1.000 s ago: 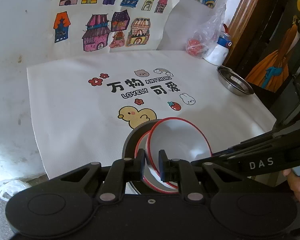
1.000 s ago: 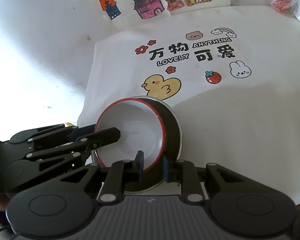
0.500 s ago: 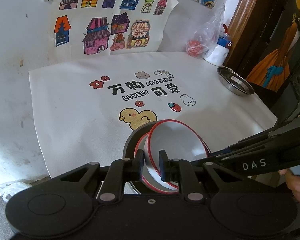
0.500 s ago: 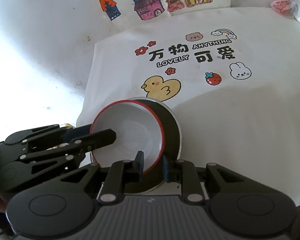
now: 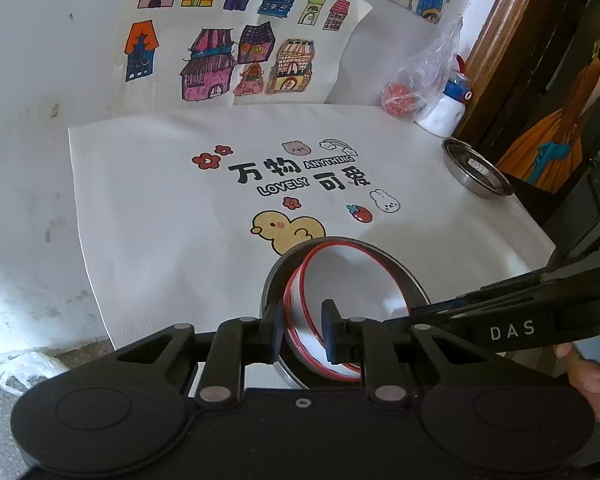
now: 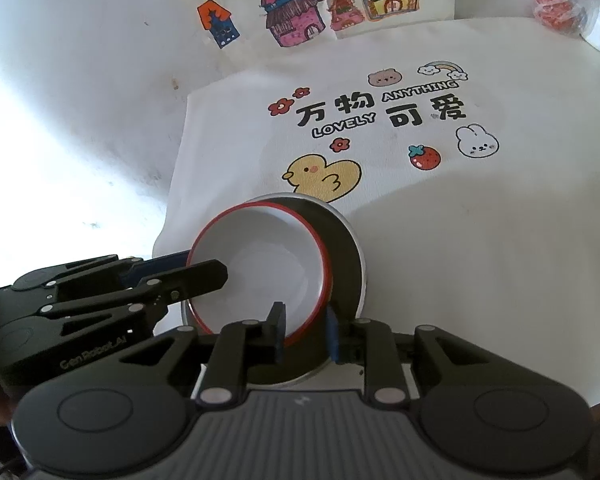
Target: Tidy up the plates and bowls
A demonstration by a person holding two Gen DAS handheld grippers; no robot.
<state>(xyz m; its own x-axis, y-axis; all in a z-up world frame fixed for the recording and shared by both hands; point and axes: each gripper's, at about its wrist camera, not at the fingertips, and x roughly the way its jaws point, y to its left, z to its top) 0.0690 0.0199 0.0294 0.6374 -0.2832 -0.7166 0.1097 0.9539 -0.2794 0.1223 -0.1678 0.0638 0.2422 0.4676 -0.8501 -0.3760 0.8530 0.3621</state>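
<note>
A white bowl with a red rim (image 5: 352,280) (image 6: 260,264) sits tilted inside a larger steel bowl (image 5: 400,272) (image 6: 346,248) near the table's front edge. My left gripper (image 5: 302,330) straddles the white bowl's near rim, fingers slightly apart around it; it also shows in the right wrist view (image 6: 204,270). My right gripper (image 6: 304,330) straddles the same bowl's rim from the other side, its jaws a little wider than the rim; it shows in the left wrist view (image 5: 420,312).
A second steel bowl (image 5: 476,174) stands at the right edge of the printed white cloth (image 5: 160,184). A plastic bag with a red thing (image 5: 416,84) and a white bottle (image 5: 446,114) lie behind it. Painted house pictures (image 5: 236,36) lean at the back.
Both grippers' jaws have opened a little around the white bowl's rim. The white bowl has settled lower into the steel bowl.
</note>
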